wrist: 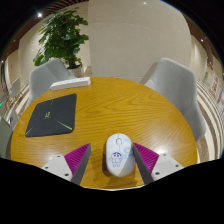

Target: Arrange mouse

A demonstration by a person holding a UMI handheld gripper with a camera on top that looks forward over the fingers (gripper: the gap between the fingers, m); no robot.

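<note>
A white mouse [118,154] with a small printed figure on its back lies on the round wooden table [120,105], near the front edge. It stands between my fingers. My gripper [113,166] is open. The right pad [148,158] is close against the mouse's side. The left pad [78,158] stands apart from it with a strip of table showing between them.
A flat black rectangular thing [52,117], a closed laptop or a mat, lies on the table beyond the left finger. Two grey chairs [47,77] [172,80] stand at the far side. A potted plant [62,38] stands behind the left chair.
</note>
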